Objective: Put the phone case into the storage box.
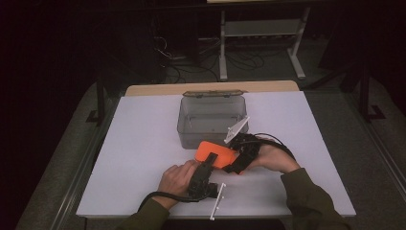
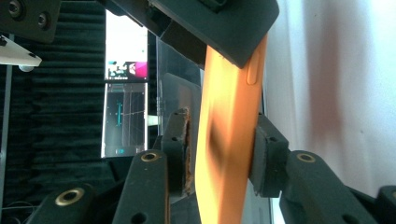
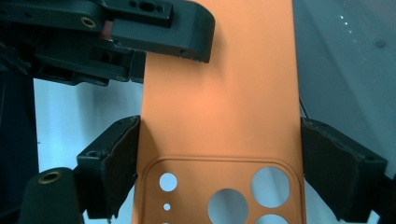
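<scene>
We hold an orange phone case (image 1: pixel 214 152) above the table (image 1: pixel 143 143), right gripper (image 1: pixel 242 154) clamped across its width, left gripper (image 1: pixel 207 167) closed on its faces.

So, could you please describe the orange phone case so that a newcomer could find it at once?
On the white table, look just in front of the clear plastic box. The orange phone case is held between both tools; it is the one bright orange thing, with round camera cut-outs.

High view: dim room, only the desk (image 1: pixel 143 143) lit, from above; surroundings at 9 and 3 o'clock near black, soft focus. Left gripper view: case (image 2: pixel 226 140) blurred close up, wall at 3 o'clock washed out with a faint shadow, screen glow at 10. Right gripper view: even light, case sharp, jaws dark.
</scene>
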